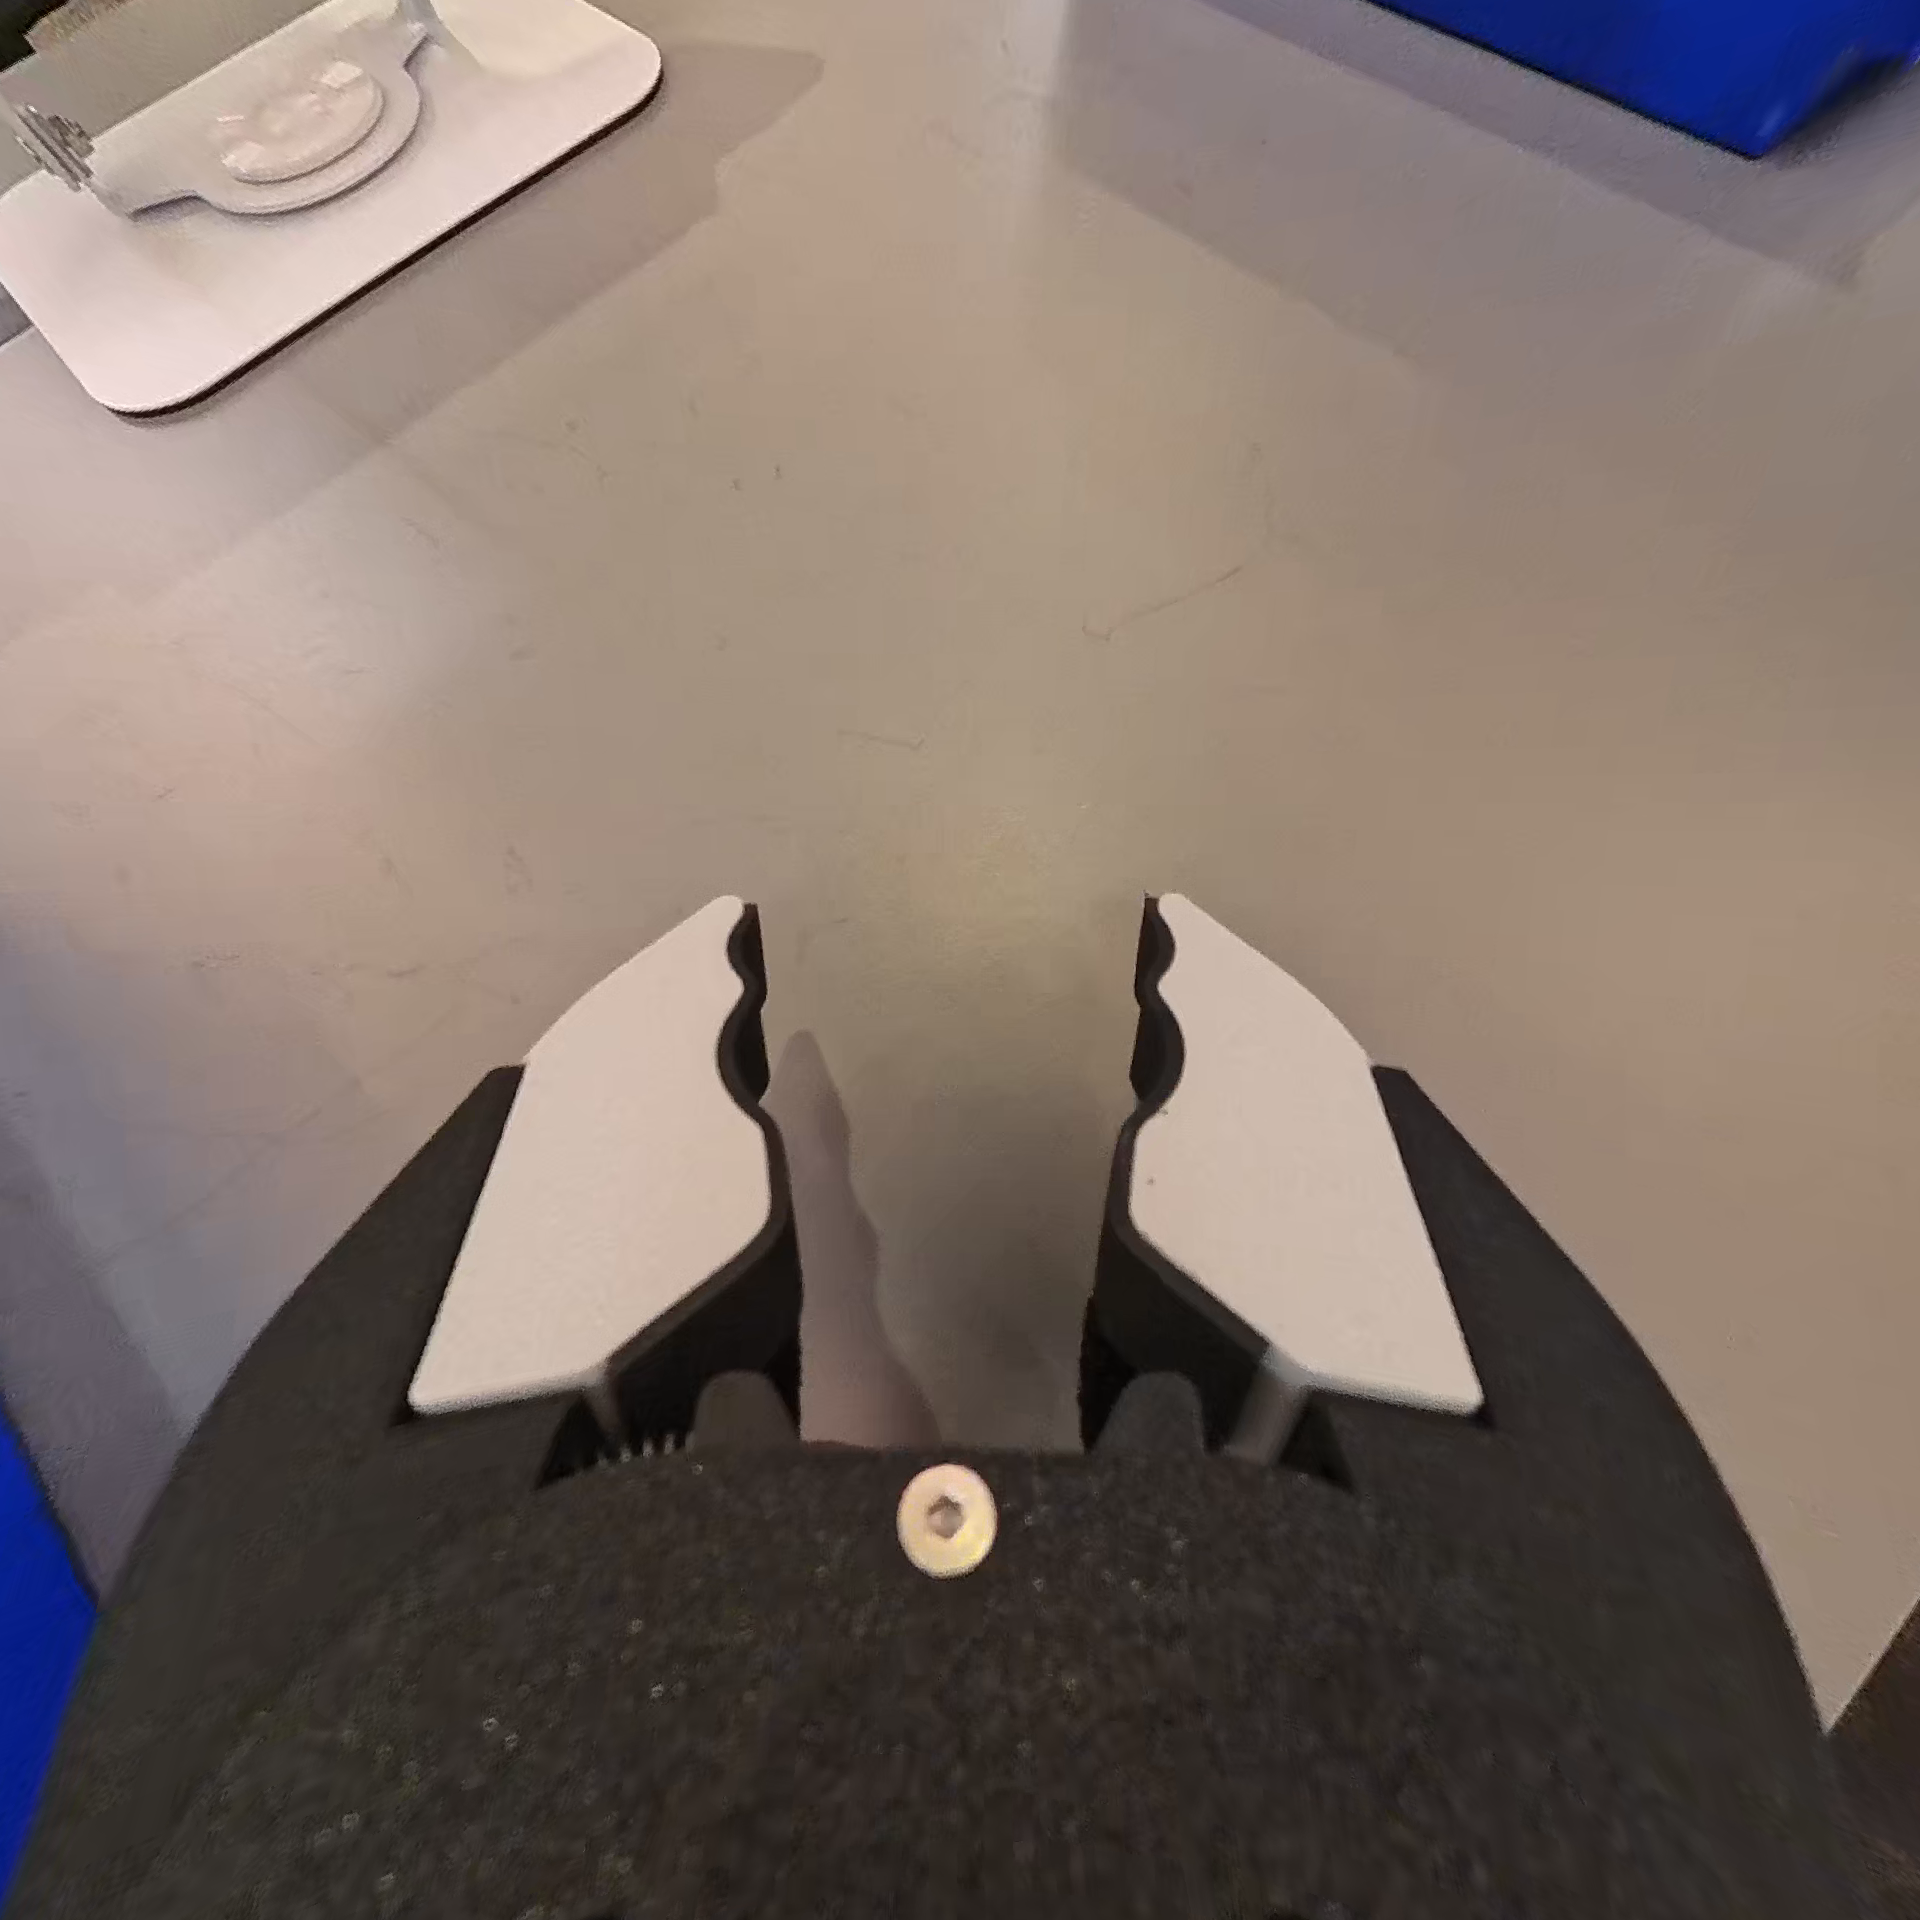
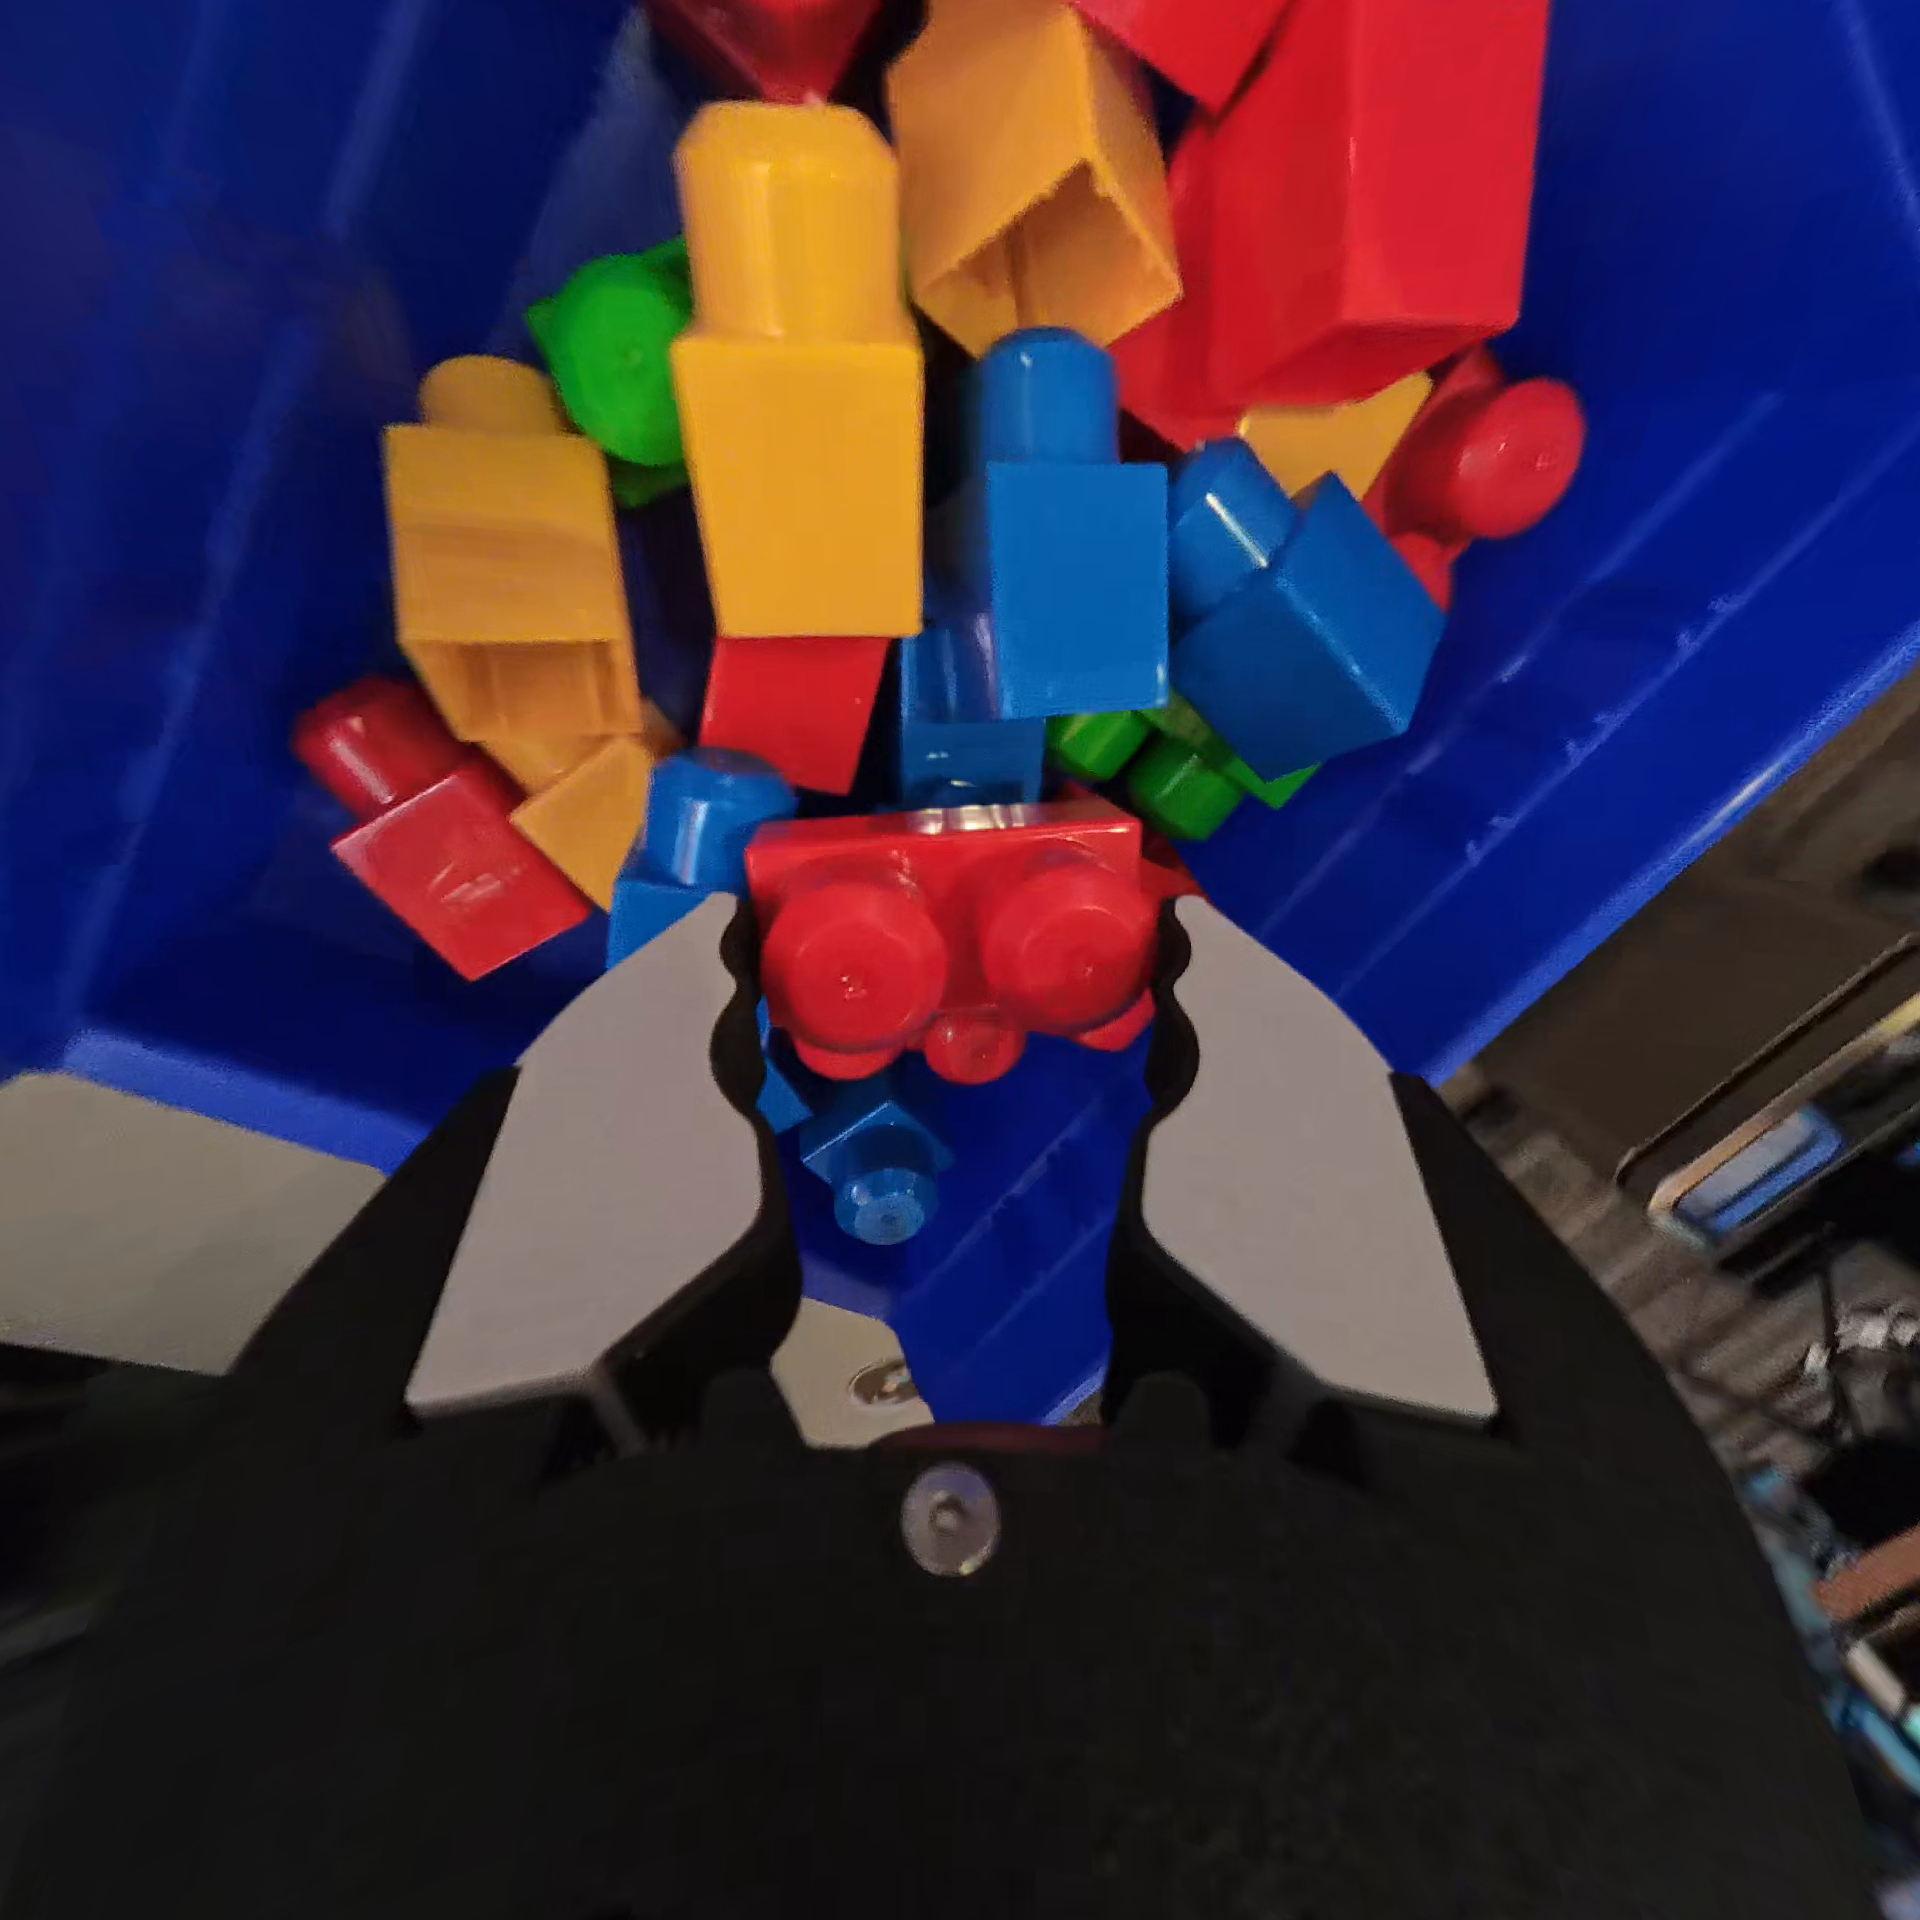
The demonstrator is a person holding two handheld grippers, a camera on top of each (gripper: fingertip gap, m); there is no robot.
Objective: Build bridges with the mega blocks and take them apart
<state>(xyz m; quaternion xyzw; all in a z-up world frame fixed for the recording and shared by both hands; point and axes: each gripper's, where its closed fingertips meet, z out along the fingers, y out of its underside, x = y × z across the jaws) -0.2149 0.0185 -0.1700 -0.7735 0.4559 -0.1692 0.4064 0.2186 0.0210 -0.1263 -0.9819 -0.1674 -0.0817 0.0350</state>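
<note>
My right gripper (image 2: 951, 925) reaches into a blue bin (image 2: 208, 520) and is shut on a red two-stud mega block (image 2: 945, 935). The block sits between the fingertips with its studs facing the camera. Beyond it lies a loose pile of blocks: a yellow one (image 2: 805, 488), a blue one (image 2: 1070, 582), a green one (image 2: 618, 358) and a large red one (image 2: 1361, 208). A small blue block (image 2: 878, 1174) lies below the held one. My left gripper (image 1: 951, 925) is open and empty over the bare grey table (image 1: 935, 571); no blocks show in that view.
A white mat (image 1: 312, 208) with a white holder on it lies at the table's far left. A corner of the blue bin (image 1: 1662, 62) shows at the far right. In the right wrist view, dark equipment (image 2: 1714, 1143) lies beyond the table edge, right of the bin. Tip to tip, the grippers are about 45 cm apart.
</note>
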